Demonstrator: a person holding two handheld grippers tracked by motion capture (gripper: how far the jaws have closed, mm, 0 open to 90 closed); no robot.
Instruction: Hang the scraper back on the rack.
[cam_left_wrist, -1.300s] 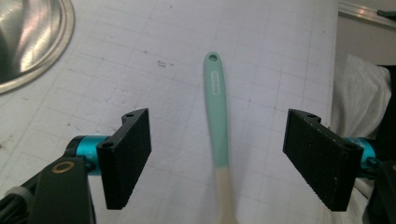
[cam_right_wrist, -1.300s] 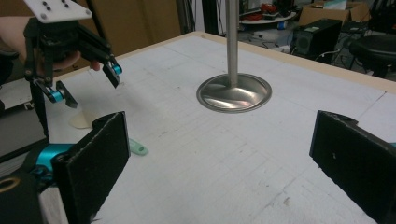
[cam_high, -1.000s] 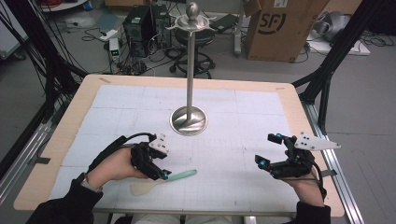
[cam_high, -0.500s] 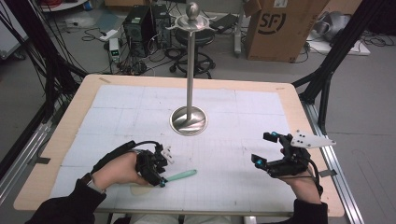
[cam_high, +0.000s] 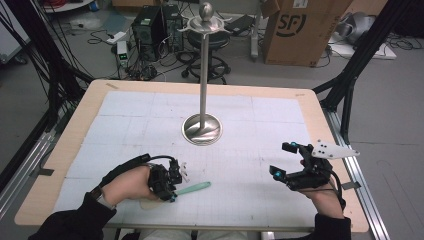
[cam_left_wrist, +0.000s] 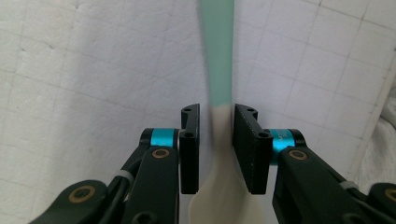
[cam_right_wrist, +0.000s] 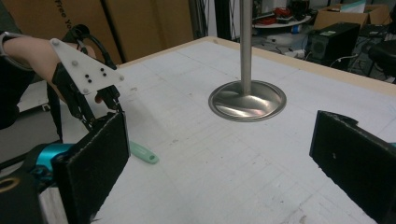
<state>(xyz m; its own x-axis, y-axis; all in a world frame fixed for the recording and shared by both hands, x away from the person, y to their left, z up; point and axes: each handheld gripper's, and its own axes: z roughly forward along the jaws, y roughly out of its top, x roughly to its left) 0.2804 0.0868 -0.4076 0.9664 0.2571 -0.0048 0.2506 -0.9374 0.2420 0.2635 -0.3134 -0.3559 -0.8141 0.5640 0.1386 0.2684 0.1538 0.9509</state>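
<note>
One utensil, a spoon (cam_high: 192, 188) with a mint-green handle and a cream bowl, is seen flat on the white gridded mat (cam_high: 150, 110) in the lower left of the high view, its handle pointing toward the frame's centre. In the left gripper view it is bracketed at the neck, where green fades to cream (cam_left_wrist: 219, 116), by two black jaws set narrowly apart on either side; whether the pads are already pressed against it cannot be told, since thin slivers of mat appear beside the handle. The left gripper (cam_high: 170, 185) is held low over the bowl end, probably so that the spoon can be pinched near its balance point and lifted by the neck.

At the lower right of the high view the right gripper (cam_high: 283, 160) is held clear of the mat with its jaws spread wide and nothing between them, apparently kept ready. In its own view the spoon's handle tip (cam_right_wrist: 144, 154) is seen at lower left, beyond one jaw.

At the centre of the mat a polished metal stand (cam_high: 202, 127) is placed, a tall pole on a round base topped by a ball and small arms, perhaps meant for hanging utensils.

Beyond the table (cam_high: 315, 165), at the upper right, a cardboard box (cam_high: 295, 30) printed "SF" is set on the floor.
</note>
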